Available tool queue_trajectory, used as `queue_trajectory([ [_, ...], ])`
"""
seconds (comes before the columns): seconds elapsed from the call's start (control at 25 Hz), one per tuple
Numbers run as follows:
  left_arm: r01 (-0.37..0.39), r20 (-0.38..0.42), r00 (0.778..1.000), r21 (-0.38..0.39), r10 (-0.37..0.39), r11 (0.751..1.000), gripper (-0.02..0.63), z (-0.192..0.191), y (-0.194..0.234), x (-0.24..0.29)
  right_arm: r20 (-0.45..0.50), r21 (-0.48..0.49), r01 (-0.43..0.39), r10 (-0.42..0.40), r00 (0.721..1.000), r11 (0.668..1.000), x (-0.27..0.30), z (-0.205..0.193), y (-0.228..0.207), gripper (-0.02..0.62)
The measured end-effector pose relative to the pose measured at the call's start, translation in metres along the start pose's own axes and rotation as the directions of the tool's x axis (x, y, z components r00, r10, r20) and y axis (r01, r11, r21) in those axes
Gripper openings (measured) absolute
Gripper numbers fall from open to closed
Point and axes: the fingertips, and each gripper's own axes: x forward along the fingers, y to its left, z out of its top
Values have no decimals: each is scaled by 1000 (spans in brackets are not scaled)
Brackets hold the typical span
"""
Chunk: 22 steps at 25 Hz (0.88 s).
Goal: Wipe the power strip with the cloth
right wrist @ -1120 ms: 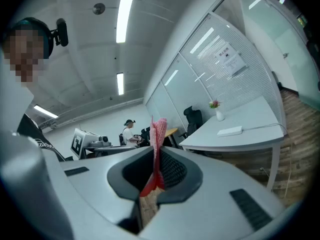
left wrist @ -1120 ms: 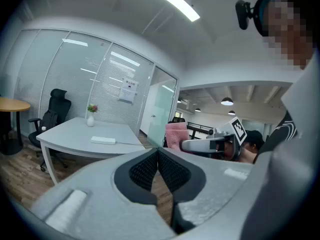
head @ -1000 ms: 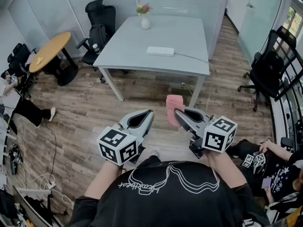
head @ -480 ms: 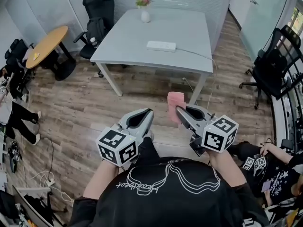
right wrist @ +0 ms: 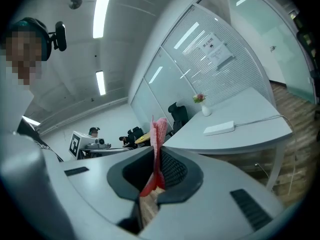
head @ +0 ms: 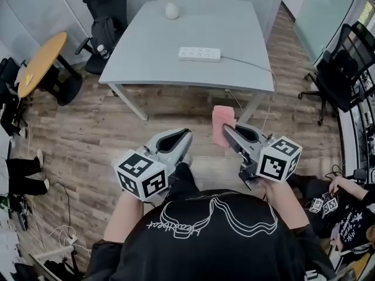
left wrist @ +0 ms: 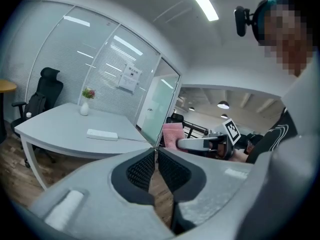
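A white power strip [head: 200,53] lies on the grey table [head: 152,63], its cord running off to the right; it also shows small in the left gripper view as the power strip [left wrist: 102,134] and in the right gripper view as the power strip [right wrist: 219,128]. My right gripper [head: 225,132] is shut on a pink cloth [head: 222,124], which stands up between the jaws, the cloth [right wrist: 158,140] thin and edge-on. My left gripper [head: 186,134] is shut with nothing in it. Both grippers hang over the wooden floor, well short of the table's near edge.
A white vase with flowers [head: 171,6] stands at the table's far end. Black office chairs [head: 104,7] sit left of the table, another chair [head: 341,66] at the right. A round wooden table [head: 38,62] is at far left. People sit at both lower edges.
The view has closed in on the grey table: it and the power strip now sit larger and nearer. Both grippers keep their pose, the right one still holding the cloth.
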Motion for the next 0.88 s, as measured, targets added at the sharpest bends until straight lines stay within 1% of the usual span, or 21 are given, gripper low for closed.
queue_trajectory([
  [0.08, 5, -14, 1000, 3, -5, 1000, 15, 18, 41, 14, 8, 10, 16, -16, 1000, 1000, 32, 17, -17, 31],
  [0.16, 23, -36, 999, 22, -22, 999, 15, 37, 83, 30, 2, 13, 37, -37, 999, 999, 68, 34, -37, 31],
  [0.32, 87, -81, 993, 81, -80, 993, 15, 75, 164, 70, -12, 33, 74, -73, 997, 997, 145, 69, -84, 32],
  [0.4, 132, -101, 987, 88, -123, 987, 15, 88, 196, 92, -13, 59, 107, -106, 994, 993, 173, 82, -109, 32],
  [0.48, 176, -115, 979, 78, -167, 981, 15, 97, 223, 111, -13, 80, 142, -141, 990, 987, 195, 91, -130, 32],
  [0.56, 203, -119, 973, 59, -195, 977, 15, 103, 249, 128, -8, 96, 174, -174, 985, 980, 215, 99, -149, 32],
  [0.76, 217, -118, 969, -1, -215, 976, 15, 120, 311, 154, 12, 155, 236, -241, 970, 959, 258, 120, -182, 31],
  [0.88, 232, -113, 966, -13, -231, 973, 15, 125, 332, 160, 17, 189, 259, -267, 964, 947, 275, 124, -193, 31],
])
